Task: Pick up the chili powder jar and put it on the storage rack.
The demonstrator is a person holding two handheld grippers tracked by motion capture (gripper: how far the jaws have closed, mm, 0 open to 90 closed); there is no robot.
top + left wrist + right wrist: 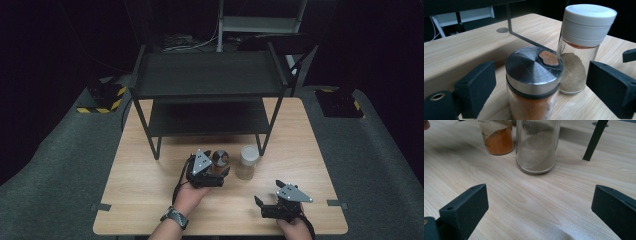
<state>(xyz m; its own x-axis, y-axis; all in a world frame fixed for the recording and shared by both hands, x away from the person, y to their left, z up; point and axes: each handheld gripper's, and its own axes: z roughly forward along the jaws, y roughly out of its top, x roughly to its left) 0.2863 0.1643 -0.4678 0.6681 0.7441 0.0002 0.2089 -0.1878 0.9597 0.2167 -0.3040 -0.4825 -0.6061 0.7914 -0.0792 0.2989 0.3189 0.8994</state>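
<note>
Two spice jars stand on the bench; the steel-lidded jar point(534, 82) sits between my left gripper point(539, 92) fingers, still parted, untouched. I would close squarely below its lid, clear of the white-capped jar point(584, 45) just beyond. Right gripper point(539, 215) fingers wide, empty.

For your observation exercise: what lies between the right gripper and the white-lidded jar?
Nothing: in the right gripper view, bare wooden table stretches from the right gripper, its jaws wide open, to the white-lidded jar.
</note>
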